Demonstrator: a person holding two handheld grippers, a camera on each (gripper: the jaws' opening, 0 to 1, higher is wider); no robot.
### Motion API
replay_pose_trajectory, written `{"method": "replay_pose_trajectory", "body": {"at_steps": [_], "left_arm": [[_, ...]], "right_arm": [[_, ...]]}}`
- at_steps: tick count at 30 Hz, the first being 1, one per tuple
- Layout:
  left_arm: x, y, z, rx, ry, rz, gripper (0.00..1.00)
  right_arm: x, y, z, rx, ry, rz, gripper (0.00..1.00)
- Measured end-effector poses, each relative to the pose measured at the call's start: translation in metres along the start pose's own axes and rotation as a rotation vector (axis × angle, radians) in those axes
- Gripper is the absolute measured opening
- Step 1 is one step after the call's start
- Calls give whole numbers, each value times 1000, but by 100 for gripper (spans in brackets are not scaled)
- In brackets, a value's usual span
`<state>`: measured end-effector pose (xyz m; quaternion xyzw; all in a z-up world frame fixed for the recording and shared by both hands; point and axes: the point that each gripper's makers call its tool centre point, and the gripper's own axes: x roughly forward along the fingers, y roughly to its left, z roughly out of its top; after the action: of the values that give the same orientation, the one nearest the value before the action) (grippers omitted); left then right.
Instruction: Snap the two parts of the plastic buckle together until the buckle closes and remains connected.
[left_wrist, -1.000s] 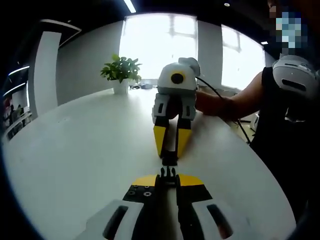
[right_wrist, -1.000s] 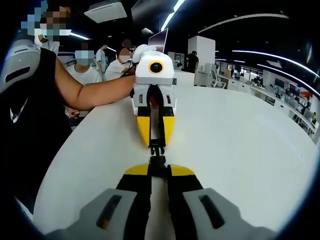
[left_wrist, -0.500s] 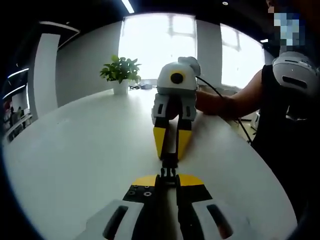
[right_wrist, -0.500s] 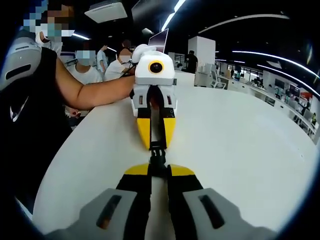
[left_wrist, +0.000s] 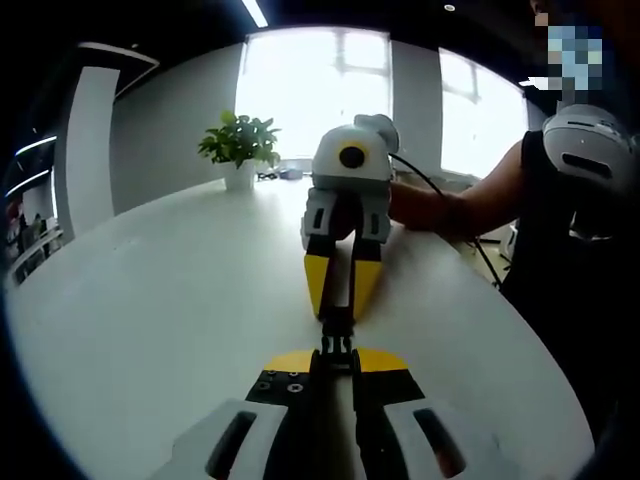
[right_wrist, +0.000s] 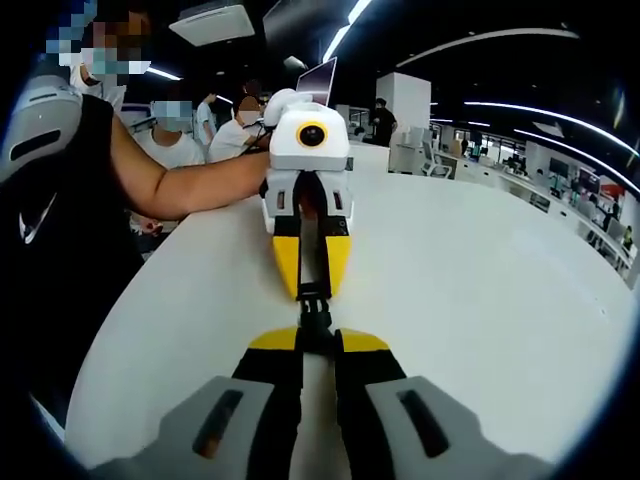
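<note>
Two grippers nose to nose over the white desk, buckle between them.
Left gripper jaws pinch one black buckle half; right gripper jaws pinch the other half. Halves lined up tip to tip, touching at the middle; can't tell if latched. Each gripper faces the other head-on, just above the desk. Potted plant at the far desk edge by the window. Person's arm behind the left gripper.
</note>
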<state>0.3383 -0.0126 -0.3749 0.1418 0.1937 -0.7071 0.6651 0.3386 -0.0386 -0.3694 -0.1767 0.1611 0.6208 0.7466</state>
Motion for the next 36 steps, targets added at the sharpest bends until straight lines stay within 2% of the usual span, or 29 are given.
{"method": "replay_pose_trajectory", "body": {"at_steps": [36], "left_arm": [[2,-2,2,17,-2,0,10]], "right_arm": [[2,1,2,-6,-3,-7,10]]}}
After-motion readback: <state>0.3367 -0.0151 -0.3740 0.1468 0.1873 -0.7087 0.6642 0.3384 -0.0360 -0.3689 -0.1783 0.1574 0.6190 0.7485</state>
